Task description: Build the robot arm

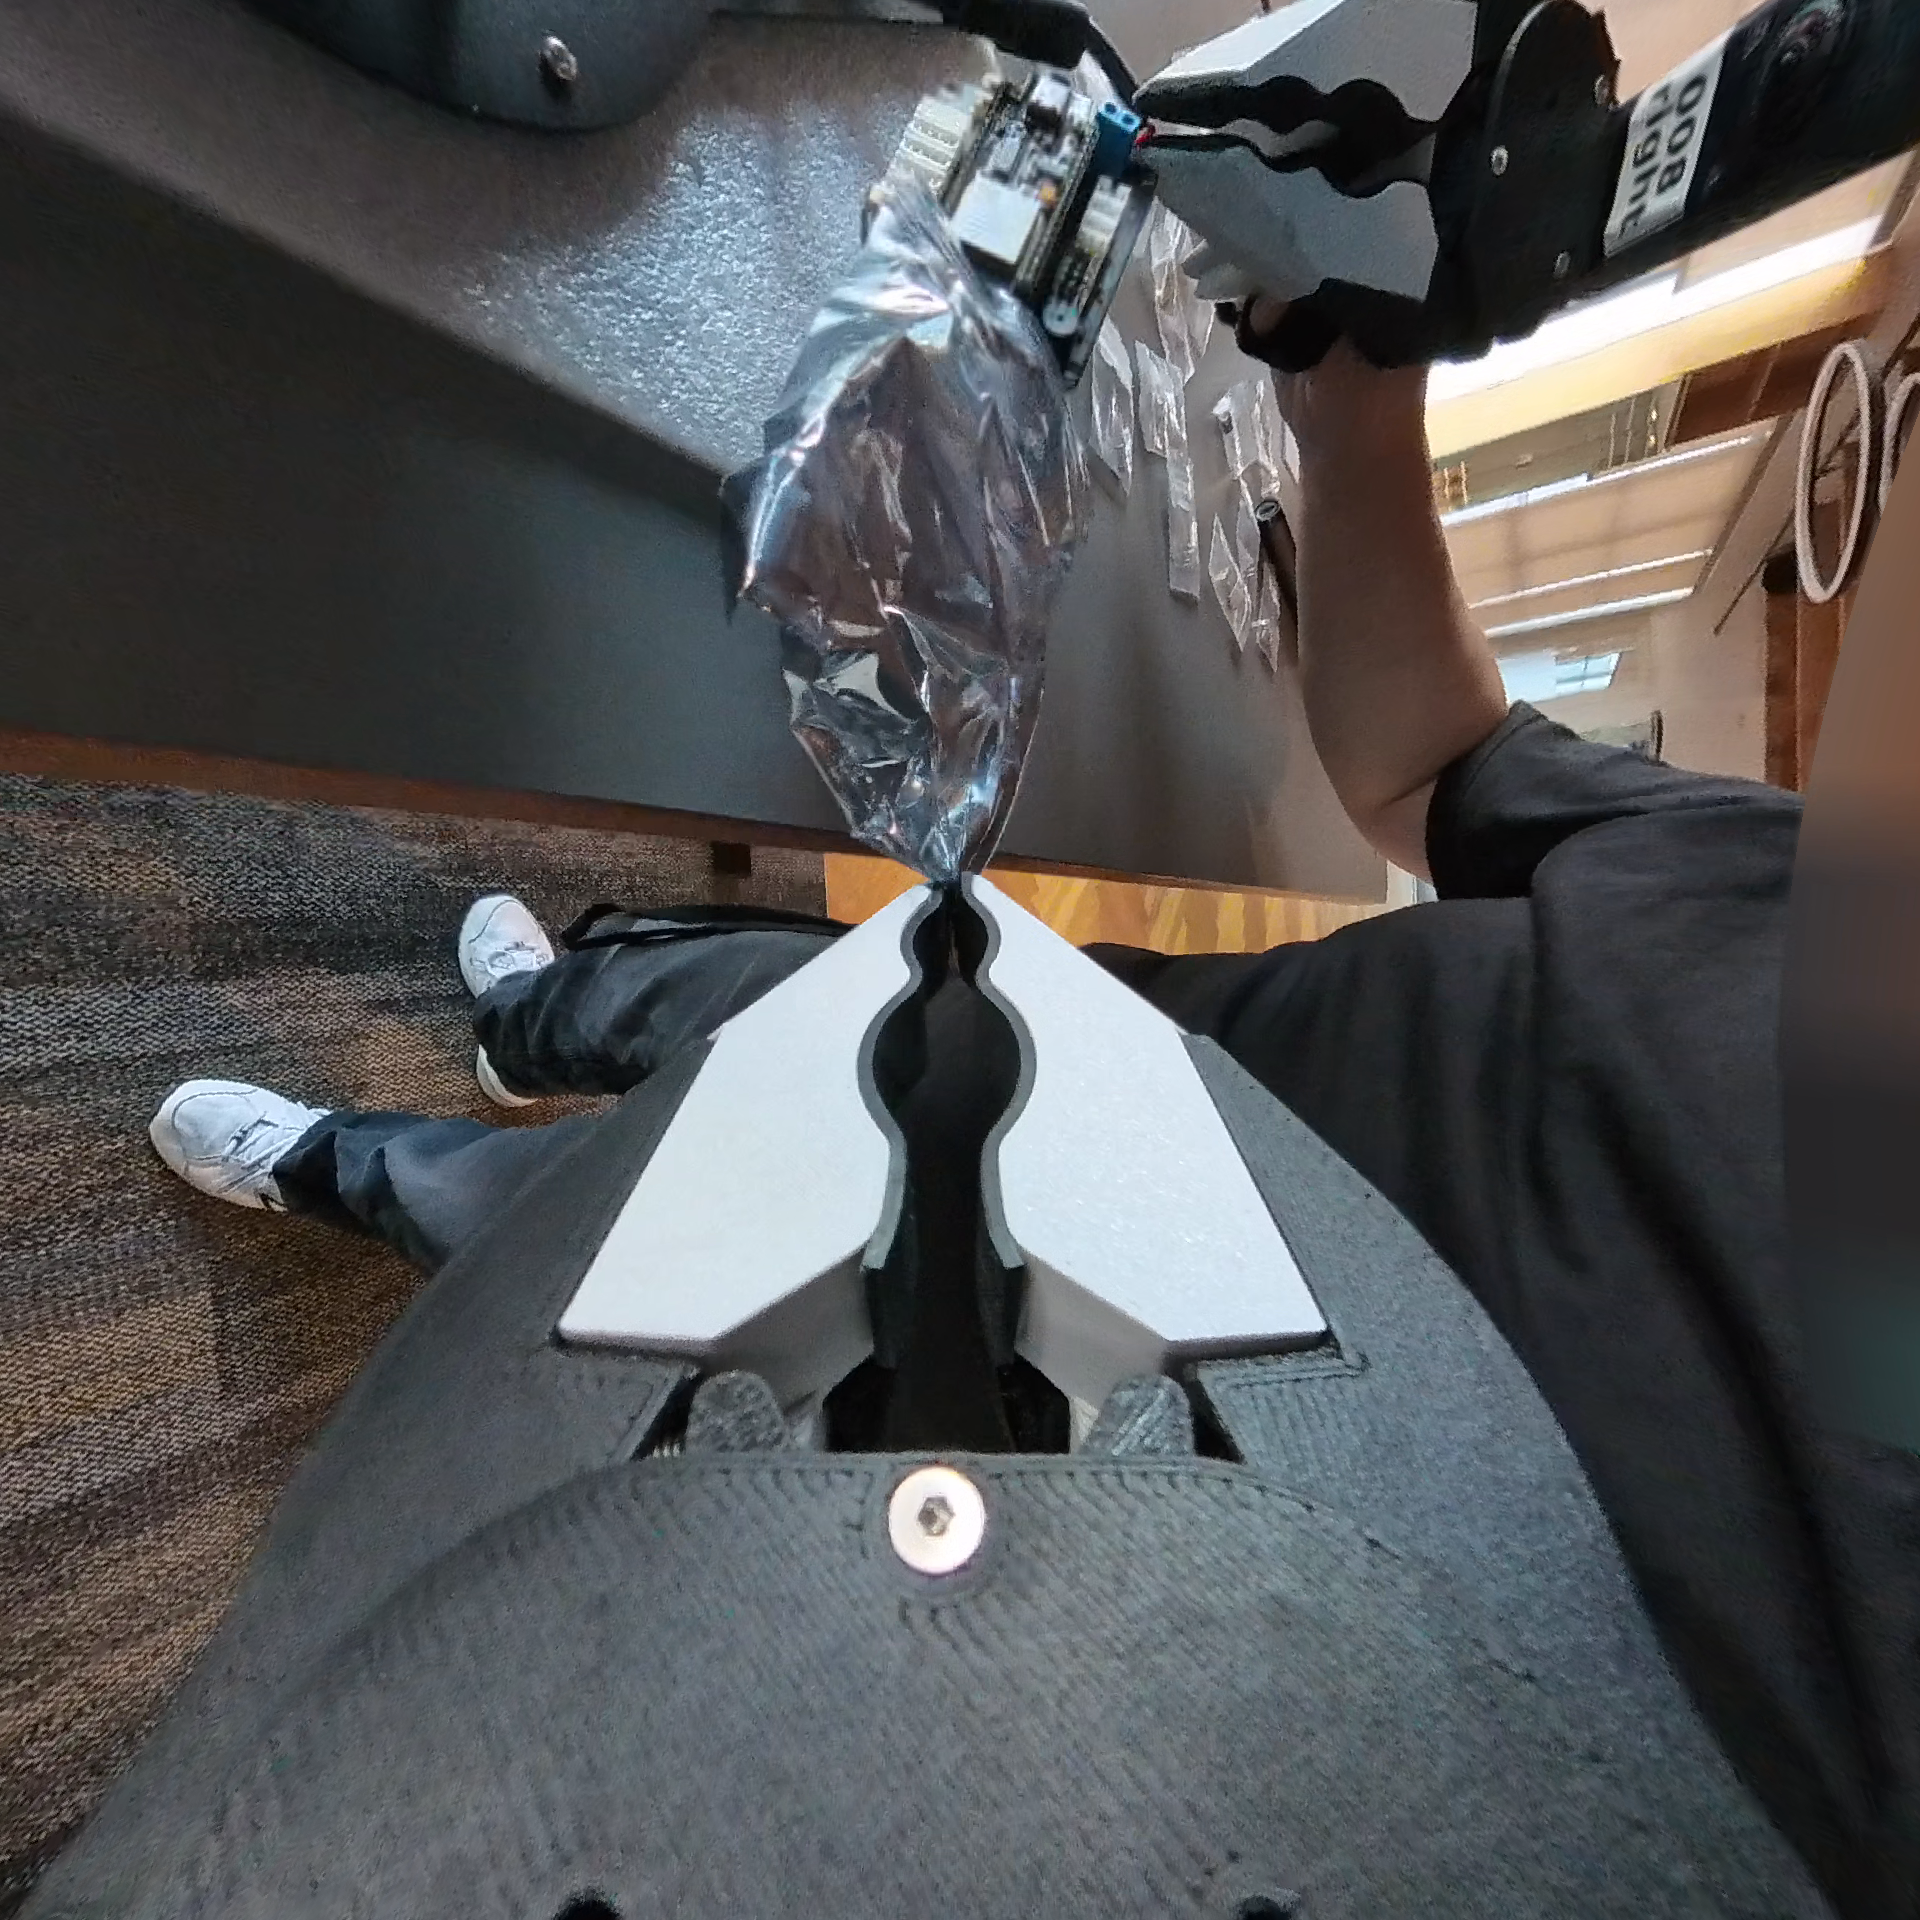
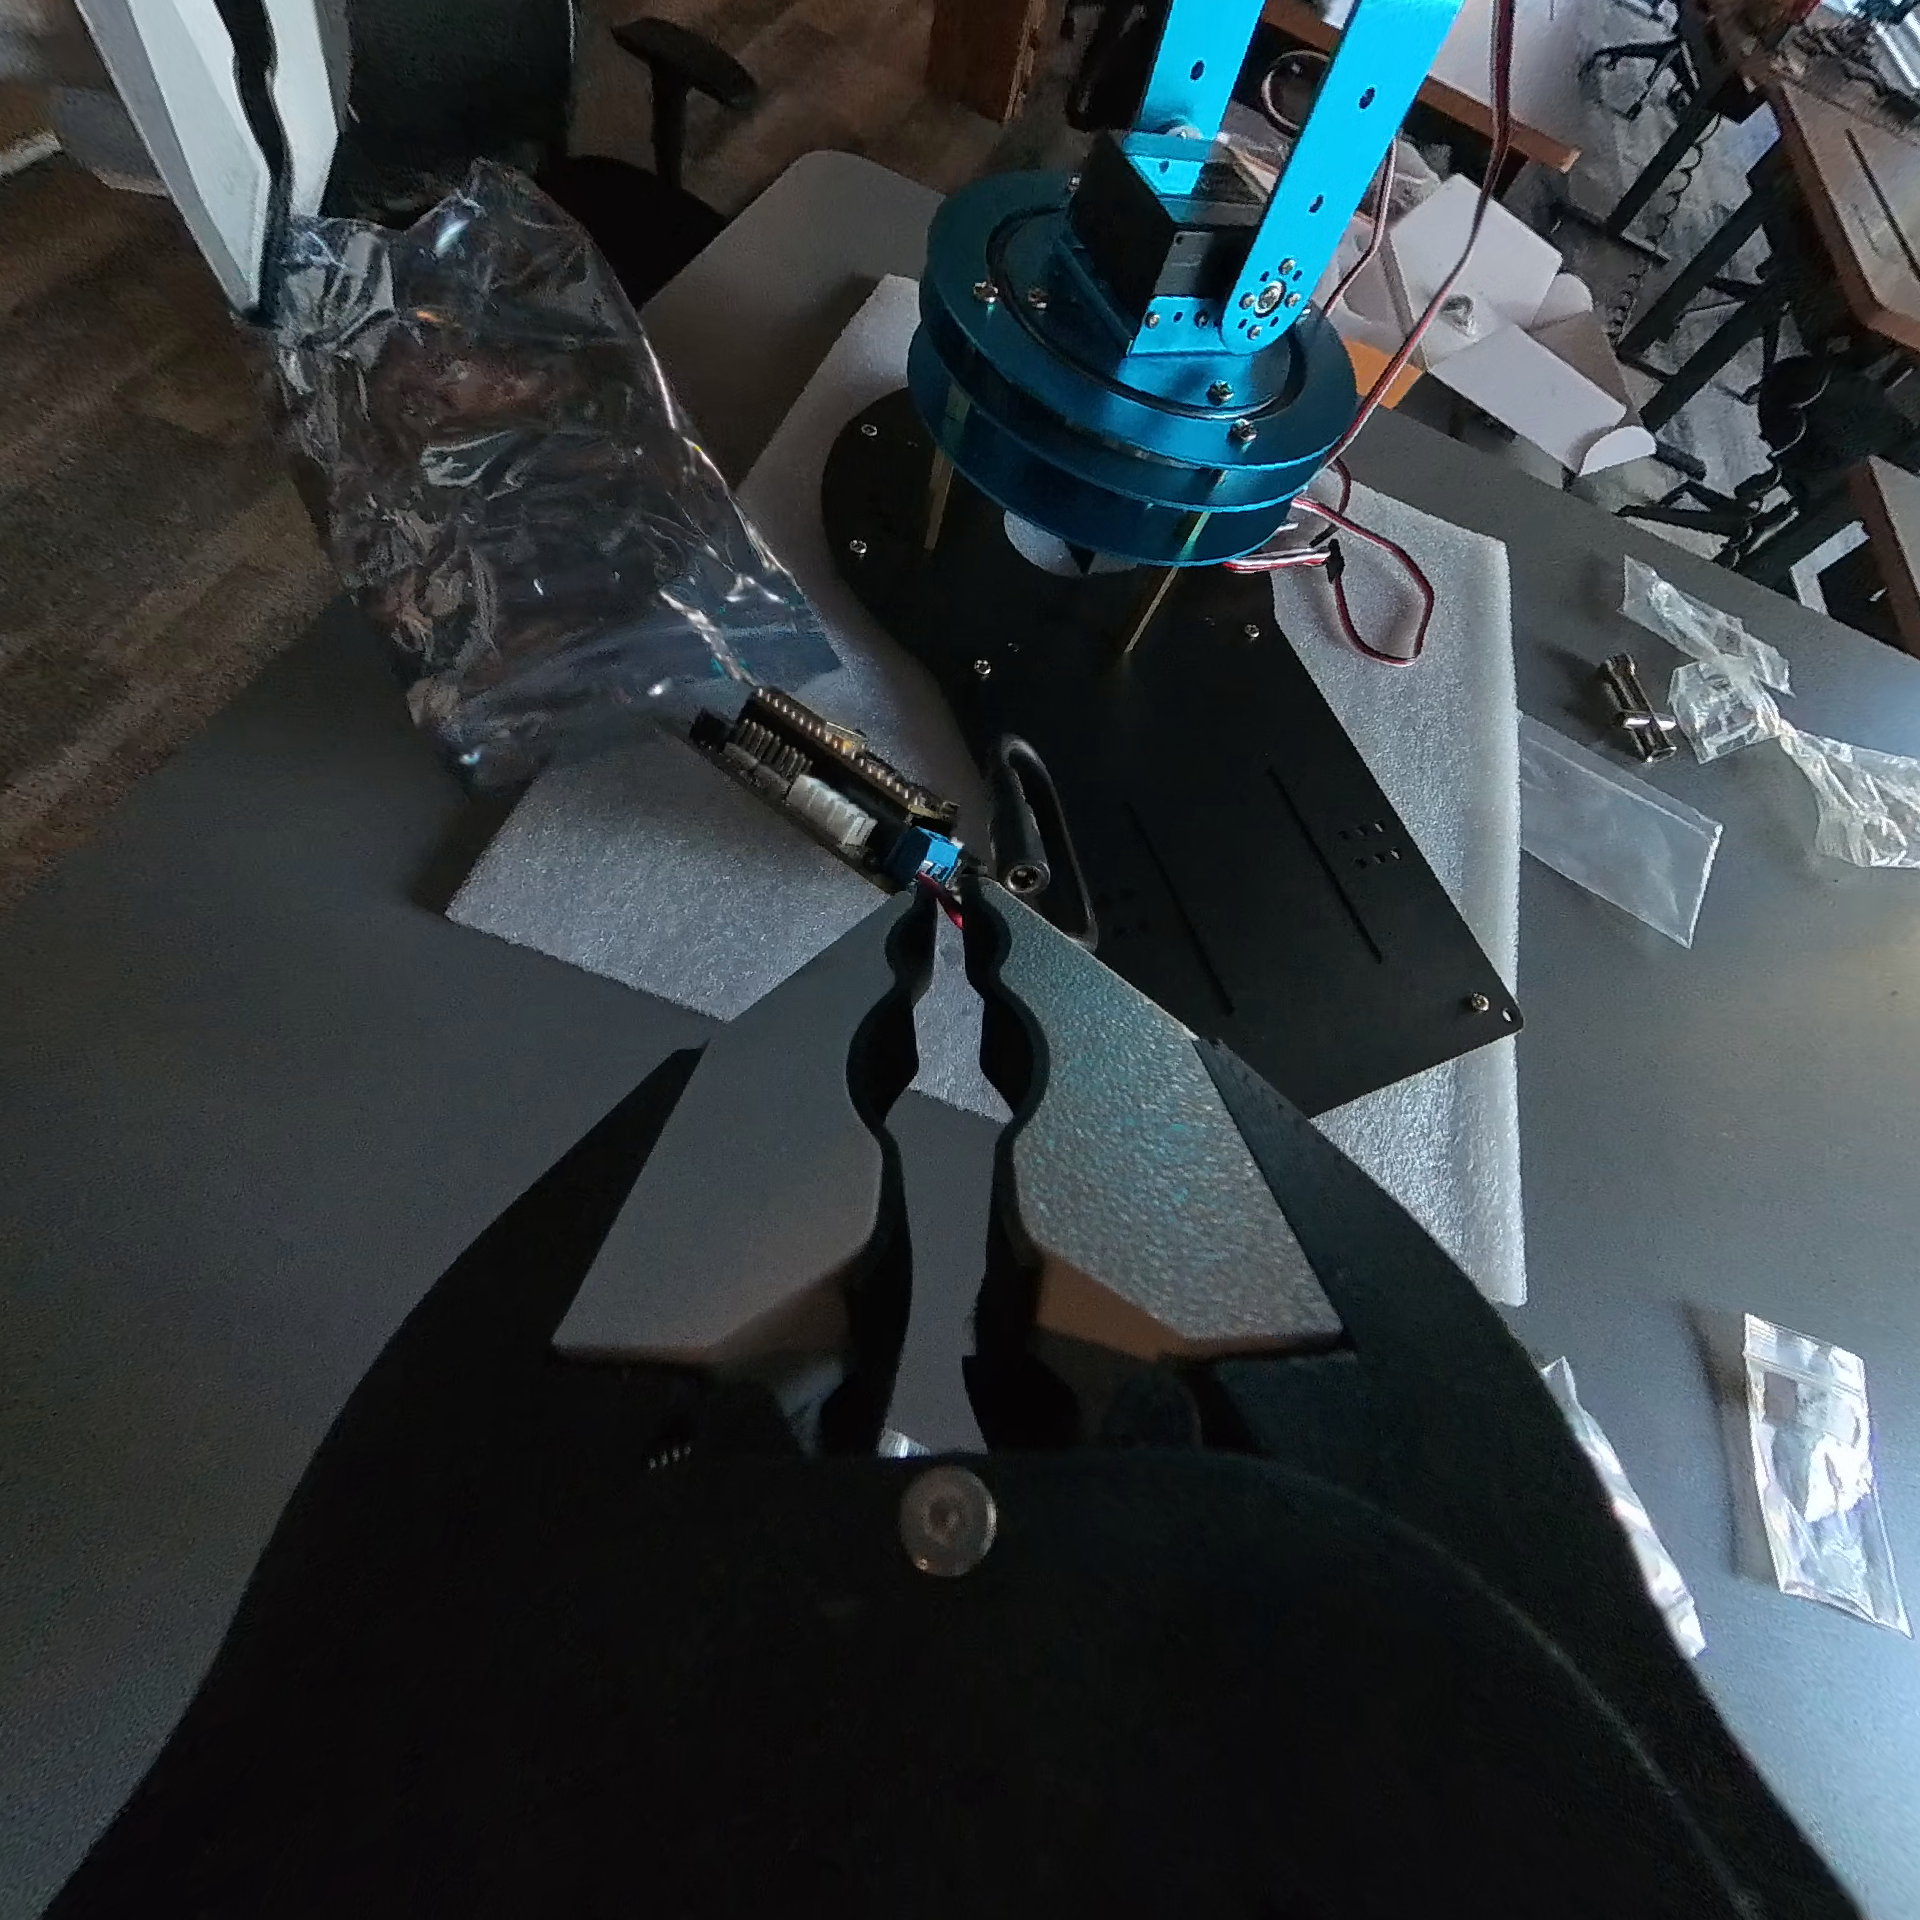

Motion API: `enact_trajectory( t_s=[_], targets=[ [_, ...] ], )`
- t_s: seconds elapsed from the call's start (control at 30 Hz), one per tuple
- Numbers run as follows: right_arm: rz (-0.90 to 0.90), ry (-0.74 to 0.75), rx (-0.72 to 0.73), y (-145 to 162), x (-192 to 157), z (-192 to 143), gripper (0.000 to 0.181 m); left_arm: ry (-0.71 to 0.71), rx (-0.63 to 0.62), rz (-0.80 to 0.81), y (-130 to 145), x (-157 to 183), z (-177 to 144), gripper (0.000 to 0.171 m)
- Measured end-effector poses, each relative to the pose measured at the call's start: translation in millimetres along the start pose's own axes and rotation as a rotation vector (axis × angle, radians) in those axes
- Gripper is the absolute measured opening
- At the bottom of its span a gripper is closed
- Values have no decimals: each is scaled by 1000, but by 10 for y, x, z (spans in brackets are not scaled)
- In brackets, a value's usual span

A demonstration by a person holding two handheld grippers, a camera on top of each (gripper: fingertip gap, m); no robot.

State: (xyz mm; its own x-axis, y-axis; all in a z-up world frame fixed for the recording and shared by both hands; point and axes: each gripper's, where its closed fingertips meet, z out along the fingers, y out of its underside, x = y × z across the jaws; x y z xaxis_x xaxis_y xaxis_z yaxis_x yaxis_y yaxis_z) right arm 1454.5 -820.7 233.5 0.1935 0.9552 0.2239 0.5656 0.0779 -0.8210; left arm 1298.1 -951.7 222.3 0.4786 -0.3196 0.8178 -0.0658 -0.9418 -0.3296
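Pinching the twisted end of a crinkled silvery bag [image 1: 914, 582], the left gripper [image 1: 954, 891] has its jaws closed tight on the film, holding it in the air above the grey counter [image 1: 416, 499]. The right gripper [image 2: 948, 902] is nearly closed too, nipping the red-and-black wires at the blue connector of a circuit board [image 2: 821, 784], which sits at the bag's open mouth, mostly outside it. Below lie white foam [image 2: 665, 883], a black base plate [image 2: 1247, 831] carrying a blue robot arm [image 2: 1132, 343], and small clear packets [image 2: 1818, 1475].
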Motion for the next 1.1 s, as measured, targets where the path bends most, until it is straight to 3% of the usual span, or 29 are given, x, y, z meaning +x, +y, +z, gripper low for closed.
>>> enact_trajectory(
  t_s=[0.5, 0.83, 0.93, 1.1],
  targets=[
    [57, 44, -9, 199, -162, 12, 4, 223, 171, -14, 49, 63, -229, 0],
    [30, 154, -47, 344, -239, 53, 5, 68, 220, 131, -25, 162, -513, 0],
    [7, 191, -51, 342, -242, 58, 5, 73, 219, 175, -39, 328, -504, 0],
    [-58, 235, -15, 279, -229, 38, 4, 255, 232, 184, -224, 922, -264, 0]
  ],
)
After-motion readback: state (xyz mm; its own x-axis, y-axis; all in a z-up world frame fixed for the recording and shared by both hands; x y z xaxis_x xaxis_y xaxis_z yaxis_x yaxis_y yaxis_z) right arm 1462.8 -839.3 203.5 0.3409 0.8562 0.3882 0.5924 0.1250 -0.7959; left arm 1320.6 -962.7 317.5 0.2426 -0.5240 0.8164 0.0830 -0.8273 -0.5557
